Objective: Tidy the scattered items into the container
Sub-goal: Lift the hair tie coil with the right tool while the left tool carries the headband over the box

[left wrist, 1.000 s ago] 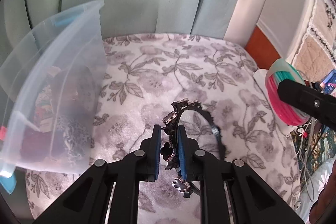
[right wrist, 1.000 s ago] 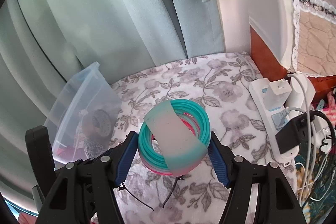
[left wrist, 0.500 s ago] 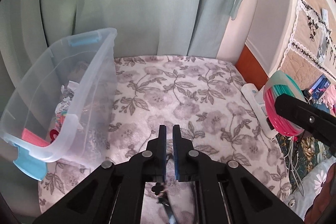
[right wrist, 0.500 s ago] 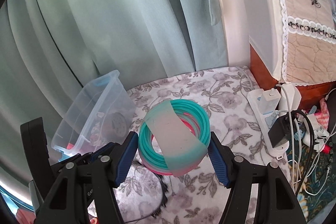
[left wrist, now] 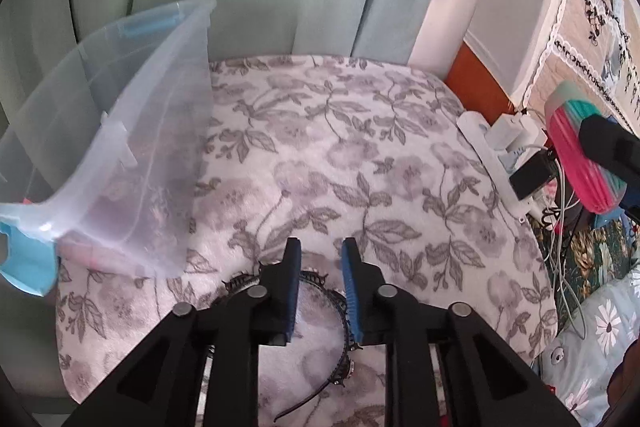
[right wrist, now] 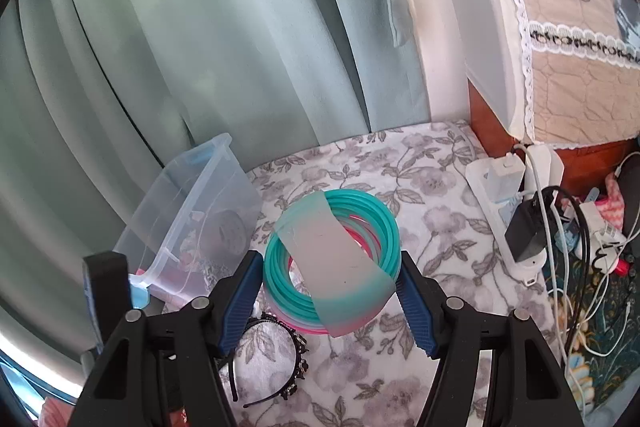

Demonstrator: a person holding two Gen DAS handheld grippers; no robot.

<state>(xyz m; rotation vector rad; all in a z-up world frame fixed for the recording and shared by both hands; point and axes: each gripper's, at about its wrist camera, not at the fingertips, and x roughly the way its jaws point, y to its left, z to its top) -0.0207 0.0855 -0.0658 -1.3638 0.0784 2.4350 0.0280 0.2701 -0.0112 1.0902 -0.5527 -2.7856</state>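
Our left gripper [left wrist: 320, 247] is released, its pads apart above a black headband [left wrist: 344, 311] lying on the floral blanket [left wrist: 360, 147]. Our right gripper [right wrist: 328, 267] grasps a coil of teal and pink rings [right wrist: 332, 259]. The clear container [left wrist: 120, 147] sits far left.

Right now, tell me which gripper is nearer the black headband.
Left. The left gripper hangs open directly over the black headband on the blanket; the right gripper holds the ring stack off to the side.
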